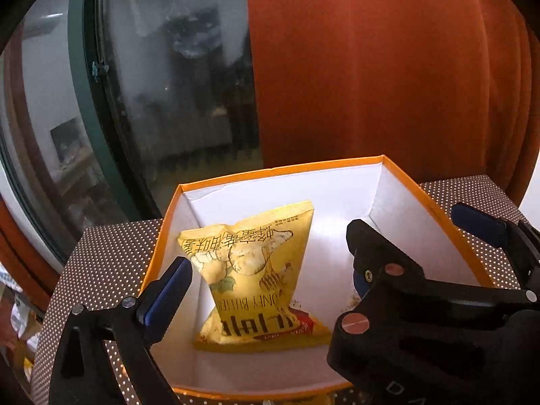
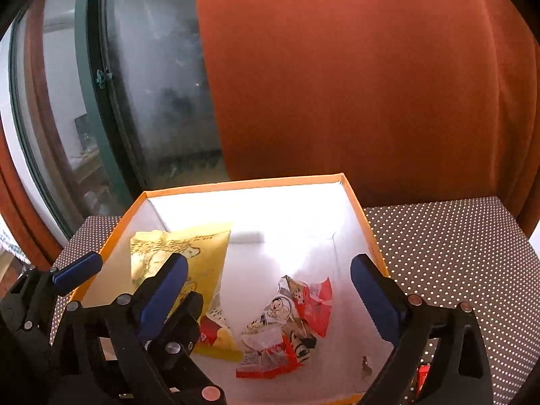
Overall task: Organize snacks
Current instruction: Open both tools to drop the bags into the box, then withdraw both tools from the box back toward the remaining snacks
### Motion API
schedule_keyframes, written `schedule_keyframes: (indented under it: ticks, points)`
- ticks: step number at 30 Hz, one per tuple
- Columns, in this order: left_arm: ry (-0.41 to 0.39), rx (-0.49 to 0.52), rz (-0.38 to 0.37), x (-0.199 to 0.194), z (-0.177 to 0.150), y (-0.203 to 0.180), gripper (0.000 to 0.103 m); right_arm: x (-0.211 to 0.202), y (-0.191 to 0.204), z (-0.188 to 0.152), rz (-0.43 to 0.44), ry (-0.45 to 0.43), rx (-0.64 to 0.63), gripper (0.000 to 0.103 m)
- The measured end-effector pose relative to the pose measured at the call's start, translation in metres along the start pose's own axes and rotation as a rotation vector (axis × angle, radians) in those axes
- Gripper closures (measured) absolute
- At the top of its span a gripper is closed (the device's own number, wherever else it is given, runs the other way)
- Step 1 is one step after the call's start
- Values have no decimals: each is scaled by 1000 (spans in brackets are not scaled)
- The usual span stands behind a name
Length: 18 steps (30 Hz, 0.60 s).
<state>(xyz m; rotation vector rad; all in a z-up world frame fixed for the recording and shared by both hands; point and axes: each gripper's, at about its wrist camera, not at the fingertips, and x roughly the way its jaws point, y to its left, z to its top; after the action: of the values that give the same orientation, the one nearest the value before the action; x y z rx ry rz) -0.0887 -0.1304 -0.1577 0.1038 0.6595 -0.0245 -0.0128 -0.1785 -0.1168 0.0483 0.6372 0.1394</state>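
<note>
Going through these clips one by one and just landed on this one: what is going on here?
A person is sorting snacks into an orange-rimmed white box on a dotted tablecloth. Both handheld grippers hang over it with jaws wide, holding nothing. The left gripper brackets a yellow honey butter chip bag leaning inside the box. The right gripper sits above a red cartoon-print snack packet lying on the box floor beside it.

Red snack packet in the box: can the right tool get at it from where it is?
Probably yes. The right tool stands open above the box, and the red snack packet lies uncovered on the floor between its fingers, beside the yellow bag.
</note>
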Motion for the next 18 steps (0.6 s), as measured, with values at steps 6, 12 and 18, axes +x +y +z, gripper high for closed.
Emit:
schedule_keyframes:
  ticks: [6,12,18]
  points:
    - [-28,-19,-12,-8,15,10,6,-26,5,-1,-9,-26,-14,3]
    - [-61,-28,-21,-25,39,9,6,-49,9,-2,-17,-56,-31,3]
    - [-103,-35,-36,-46,40,17,1,-75,14,-4,-16,-92,-47,3]
